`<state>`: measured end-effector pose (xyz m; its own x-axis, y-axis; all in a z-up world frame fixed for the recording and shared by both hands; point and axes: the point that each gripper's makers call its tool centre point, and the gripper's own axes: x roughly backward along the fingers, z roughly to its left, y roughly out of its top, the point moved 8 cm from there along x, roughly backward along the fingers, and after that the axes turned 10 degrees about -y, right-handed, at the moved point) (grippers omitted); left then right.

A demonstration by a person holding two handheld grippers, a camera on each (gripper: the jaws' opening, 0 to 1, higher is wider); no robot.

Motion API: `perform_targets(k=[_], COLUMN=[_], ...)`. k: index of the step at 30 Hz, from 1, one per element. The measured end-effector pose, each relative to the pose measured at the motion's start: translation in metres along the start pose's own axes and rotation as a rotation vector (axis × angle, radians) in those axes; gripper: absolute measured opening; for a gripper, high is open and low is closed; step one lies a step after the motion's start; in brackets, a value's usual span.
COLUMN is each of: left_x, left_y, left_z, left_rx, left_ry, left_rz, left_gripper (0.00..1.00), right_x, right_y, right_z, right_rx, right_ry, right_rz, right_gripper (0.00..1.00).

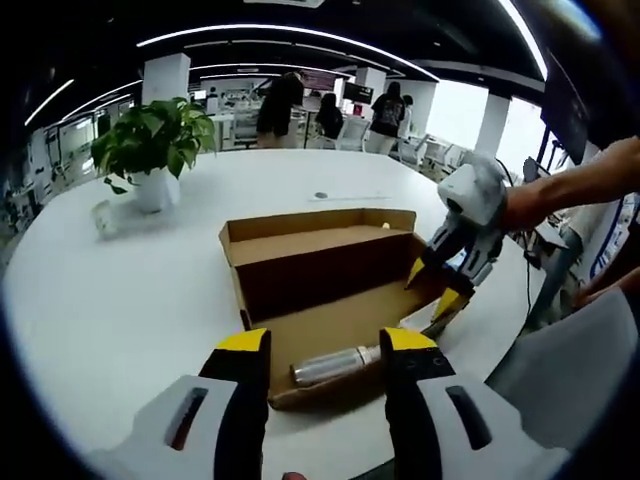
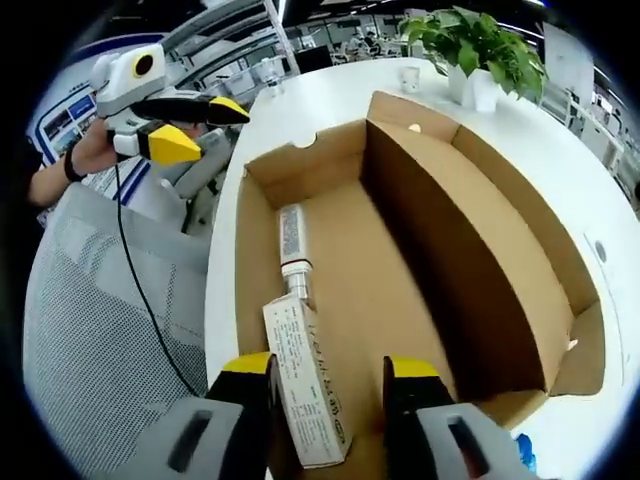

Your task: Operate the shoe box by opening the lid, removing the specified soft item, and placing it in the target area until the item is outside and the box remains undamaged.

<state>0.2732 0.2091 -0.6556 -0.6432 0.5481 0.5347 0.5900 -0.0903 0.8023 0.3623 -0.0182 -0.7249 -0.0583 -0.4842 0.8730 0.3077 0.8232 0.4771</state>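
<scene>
An open brown cardboard shoe box (image 1: 300, 232) lies on the white table, its lid (image 2: 470, 220) folded up along the far side. On its floor lies a silver tube (image 1: 335, 365), seen between the jaws of my left gripper (image 1: 327, 345), which is open just above the box's near edge. The right gripper (image 1: 432, 288), held by a hand, hangs open over the box's right end. In the right gripper view the tube (image 2: 291, 240) lies lengthwise with a small white carton (image 2: 305, 385) at its near end. That carton sits between the spread jaws of my right gripper (image 2: 329, 368). The left gripper (image 2: 205, 128) hovers open past the table edge.
A potted plant (image 1: 155, 140) in a white pot and a small cup (image 1: 103, 218) stand on the round white table (image 1: 130, 300) behind the box. A grey mesh chair (image 2: 90, 330) and a black cable (image 2: 150, 310) sit beside the table. People stand far back.
</scene>
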Motion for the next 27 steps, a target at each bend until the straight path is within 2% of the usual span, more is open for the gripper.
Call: perform_targets(k=[7, 12, 21, 24, 26, 27], left_x=[-0.0015, -0.0023, -0.0030, -0.0025, -0.0029, -0.0033], left_y=[-0.0015, -0.0031, -0.0047, -0.0046, -0.0048, -0.0050], left_z=[0.0008, 0.0003, 0.0015, 0.0020, 0.0023, 0.0023], left_rx=[0.013, 0.015, 0.025, 0.029, 0.035, 0.036], left_ry=[-0.004, -0.008, -0.007, -0.006, -0.008, -0.010], left_rz=[0.003, 0.009, 0.015, 0.011, 0.008, 0.009], left_gripper=[0.44, 0.44, 0.43, 0.43, 0.43, 0.43], right_x=[0.0002, 0.0003, 0.0045, 0.0063, 0.0081, 0.0078], right_y=[0.0022, 0.0008, 0.0023, 0.0026, 0.0045, 0.0062], right_z=[-0.0005, -0.0043, -0.0088, -0.0098, -0.0065, -0.0020], right_rx=[0.031, 0.010, 0.040, 0.048, 0.054, 0.040], right_ry=[-0.010, -0.029, -0.067, -0.077, -0.055, -0.020], right_rz=[0.010, 0.006, 0.001, 0.011, 0.000, -0.011], right_gripper=[0.43, 0.46, 0.45, 0.39, 0.38, 0.40])
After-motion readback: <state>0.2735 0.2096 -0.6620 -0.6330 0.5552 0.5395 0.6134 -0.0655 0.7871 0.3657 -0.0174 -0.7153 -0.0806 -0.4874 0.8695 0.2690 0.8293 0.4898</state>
